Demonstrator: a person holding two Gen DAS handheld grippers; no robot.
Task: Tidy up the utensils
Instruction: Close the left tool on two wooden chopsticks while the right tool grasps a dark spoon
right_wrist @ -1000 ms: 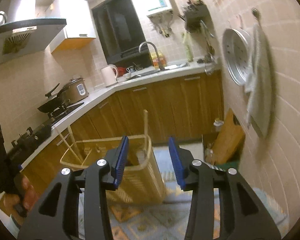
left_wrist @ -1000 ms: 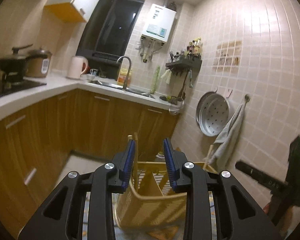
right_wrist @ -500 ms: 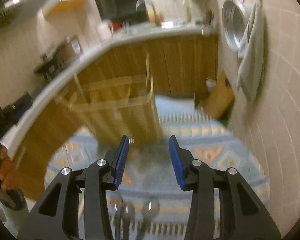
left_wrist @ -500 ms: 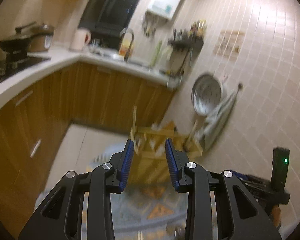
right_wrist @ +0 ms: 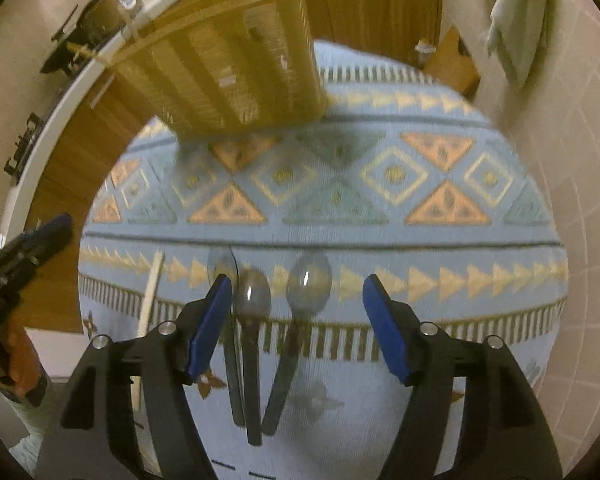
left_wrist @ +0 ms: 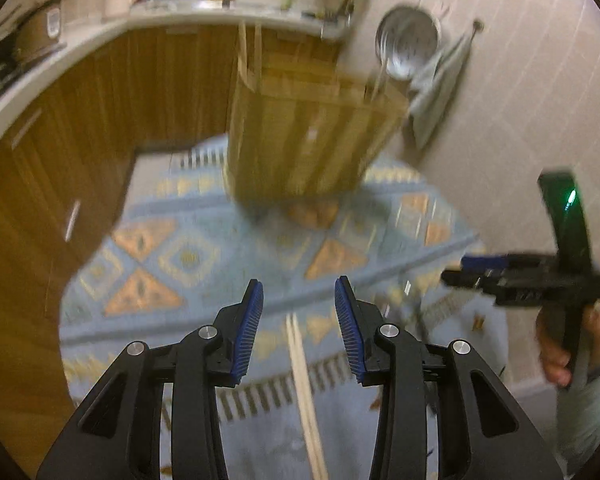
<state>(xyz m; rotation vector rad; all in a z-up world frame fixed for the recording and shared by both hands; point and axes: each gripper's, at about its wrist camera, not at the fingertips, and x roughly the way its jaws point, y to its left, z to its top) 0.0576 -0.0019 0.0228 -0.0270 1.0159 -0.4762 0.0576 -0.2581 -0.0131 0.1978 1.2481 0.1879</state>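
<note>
Three grey spoons (right_wrist: 256,304) lie side by side on a blue patterned cloth (right_wrist: 380,208), bowls pointing away. My right gripper (right_wrist: 298,312) is open and empty just above them, its jaws wide on either side. A pair of wooden chopsticks (left_wrist: 306,392) lies on the cloth under my left gripper (left_wrist: 299,320), which is open and empty; they also show in the right wrist view (right_wrist: 150,300). A wooden slatted utensil holder (left_wrist: 308,136) stands at the far side of the cloth, also in the right wrist view (right_wrist: 228,68).
Wooden cabinets (left_wrist: 60,152) under a white counter curve along the left. A tiled wall (left_wrist: 520,100) with a hanging towel (left_wrist: 436,88) and a metal pan is on the right. The right gripper (left_wrist: 532,276) shows at the right of the left wrist view.
Both grippers have tilted down from the room toward the cloth. The spoons and chopsticks have come into view beneath them. The right jaws have opened wider.
</note>
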